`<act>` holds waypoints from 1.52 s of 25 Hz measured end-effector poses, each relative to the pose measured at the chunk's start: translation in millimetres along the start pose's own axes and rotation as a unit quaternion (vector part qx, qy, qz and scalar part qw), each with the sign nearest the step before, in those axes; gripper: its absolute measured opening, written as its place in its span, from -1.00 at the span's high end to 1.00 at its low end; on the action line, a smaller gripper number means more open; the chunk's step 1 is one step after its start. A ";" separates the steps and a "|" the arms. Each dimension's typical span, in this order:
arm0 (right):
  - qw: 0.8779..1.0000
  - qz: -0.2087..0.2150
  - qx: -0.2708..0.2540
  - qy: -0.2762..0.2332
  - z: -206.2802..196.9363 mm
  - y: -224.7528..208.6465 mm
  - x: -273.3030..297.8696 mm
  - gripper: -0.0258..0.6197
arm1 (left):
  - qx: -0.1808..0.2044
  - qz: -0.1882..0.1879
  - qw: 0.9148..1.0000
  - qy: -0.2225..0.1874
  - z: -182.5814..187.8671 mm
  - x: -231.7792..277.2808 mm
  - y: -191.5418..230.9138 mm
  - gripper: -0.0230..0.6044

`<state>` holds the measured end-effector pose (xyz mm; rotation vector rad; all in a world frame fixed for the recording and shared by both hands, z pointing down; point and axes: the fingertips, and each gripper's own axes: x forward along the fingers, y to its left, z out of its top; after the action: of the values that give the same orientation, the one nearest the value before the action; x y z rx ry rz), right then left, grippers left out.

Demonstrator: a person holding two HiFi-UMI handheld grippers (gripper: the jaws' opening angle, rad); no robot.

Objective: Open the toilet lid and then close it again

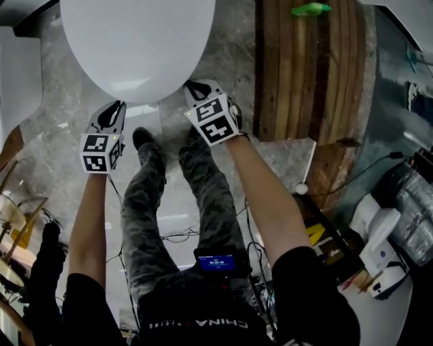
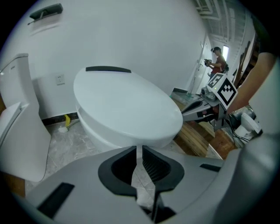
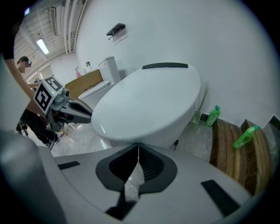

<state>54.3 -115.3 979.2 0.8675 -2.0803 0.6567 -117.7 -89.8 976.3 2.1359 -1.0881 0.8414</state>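
Left forearm (image 1: 88, 230) reached straight forward and down, wrist in line with it. Left gripper (image 1: 116, 107) pitched steeply down, tips at the front-left rim of the lid; contact could not be told. Its fingers stood a narrow slit apart, stone floor (image 1: 47, 135) showing through the gap, nothing between them. Toilet lid (image 1: 139, 40) lay shut, flat on the bowl (image 2: 96, 133), white and glossy, straight ahead of both grippers. Right gripper (image 1: 196, 86) pitched down alike, tips tucked at the front-right rim, a little further forward than the left. Its fingers were pressed together, holding nothing. Right forearm (image 1: 264, 196) stretched forward, angled inward toward the lid. Wooden boards (image 1: 311, 67) lay to the right of the toilet, a green bottle (image 1: 311, 9) at their far end.
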 end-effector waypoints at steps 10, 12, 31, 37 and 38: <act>0.998 -0.016 0.012 -0.054 101.6 -4.8 -111.5 0.86 | 0.008 0.018 0.999 -0.045 96.7 -97.9 -17.1 0.85; 0.997 -0.017 0.010 -0.079 137.2 -2.4 -149.9 0.86 | 0.019 0.016 0.997 -0.068 138.4 -125.3 -31.1 0.87; 0.964 -0.033 -0.078 -0.252 283.8 55.1 -449.8 0.86 | 0.094 -0.032 0.966 -0.239 344.7 -369.6 -187.9 0.90; 0.962 -0.007 -0.062 -0.267 274.5 64.5 -465.9 0.86 | 0.068 -0.009 0.964 -0.258 337.0 -394.3 -201.9 0.90; 0.962 -0.003 -0.065 -0.266 274.6 66.3 -464.9 0.86 | 0.064 -0.005 0.964 -0.258 335.3 -398.2 -201.0 0.90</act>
<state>96.9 -95.2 437.3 1.0593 -2.5593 0.2924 -44.0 -50.4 424.5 2.5474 -1.2986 0.3554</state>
